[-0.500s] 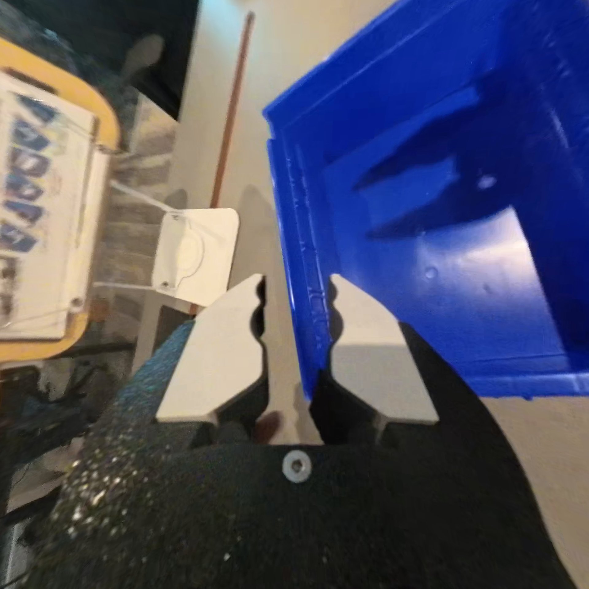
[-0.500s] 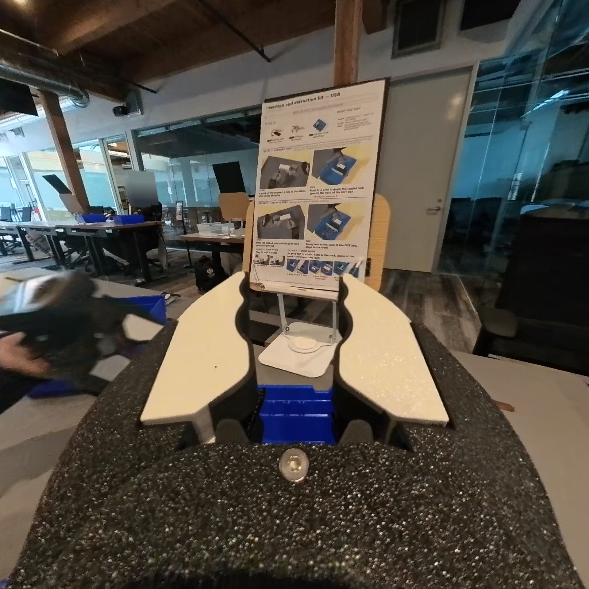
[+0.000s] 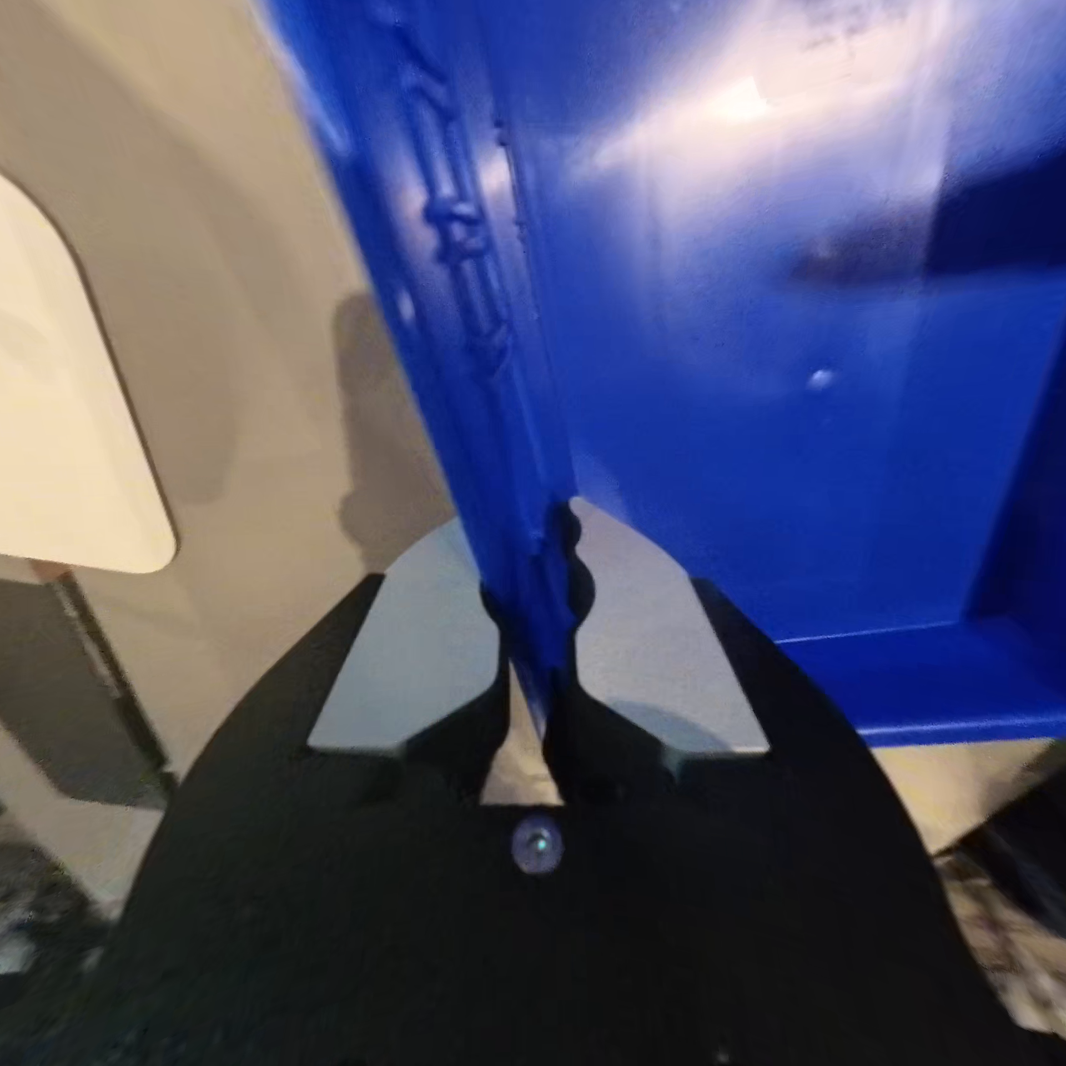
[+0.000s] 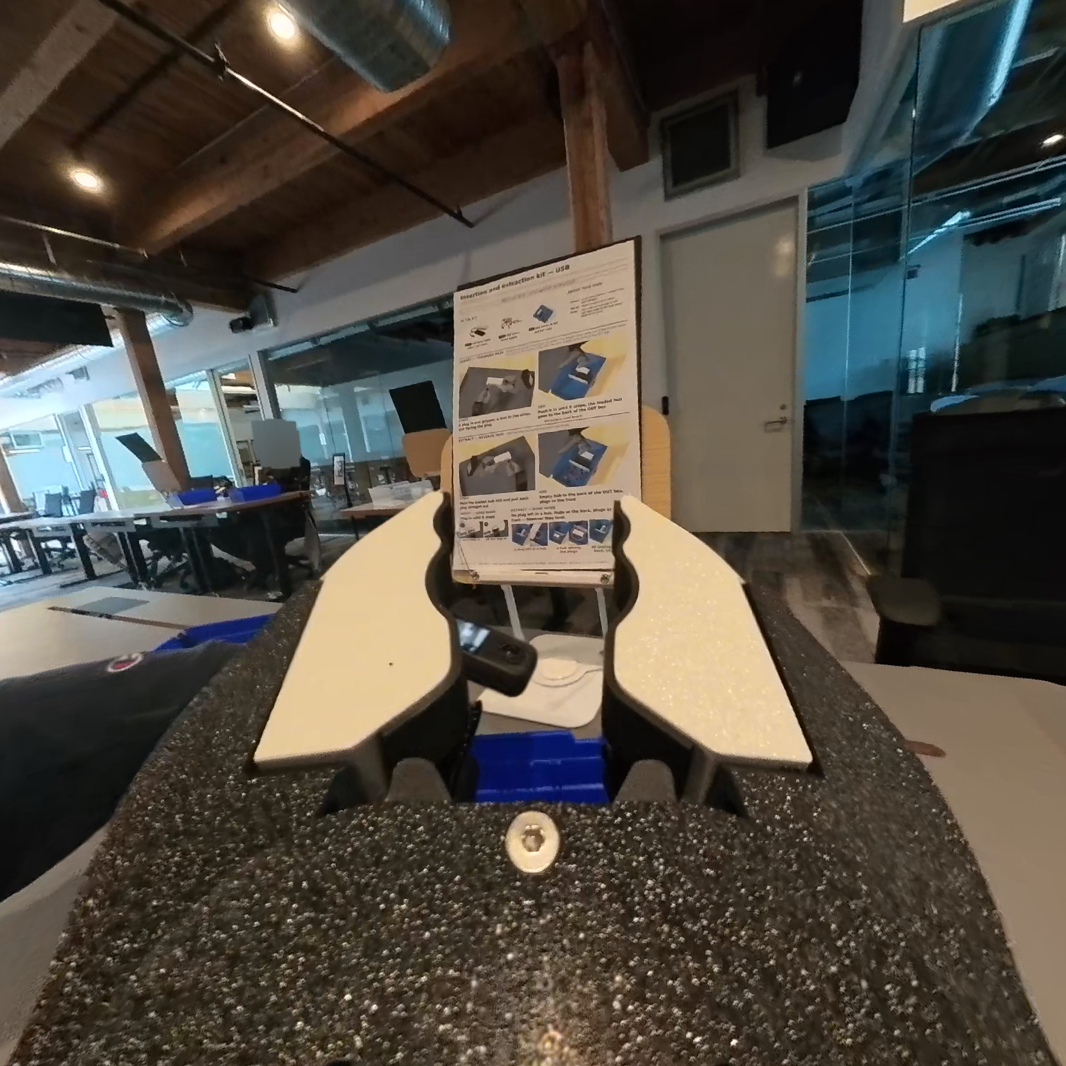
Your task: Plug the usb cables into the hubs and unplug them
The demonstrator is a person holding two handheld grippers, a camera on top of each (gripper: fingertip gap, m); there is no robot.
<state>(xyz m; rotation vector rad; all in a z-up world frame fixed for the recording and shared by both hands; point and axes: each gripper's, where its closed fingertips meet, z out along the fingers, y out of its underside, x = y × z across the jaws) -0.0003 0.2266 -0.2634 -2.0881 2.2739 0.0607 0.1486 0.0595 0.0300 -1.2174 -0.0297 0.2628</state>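
Oddly, no usb cable or hub shows in either view; where they lie cannot be told. What is in hand is the open blue moulded-plastic bin (image 3: 779, 404), its ribbed side wall pinched between the closed jaws of the left gripper (image 3: 539, 582). The bin looks light, stiff and rather slick, so I judge a hold low on the ribbed rim surest against slipping. Beside it, on the pale grey tabletop (image 3: 231, 231), sits the white base plate (image 3: 69, 404) of the standing instruction card (image 4: 548, 415); room there is tight. The right gripper (image 4: 530, 554) is held above the table, jaws apart and empty, with open tabletop to its right.
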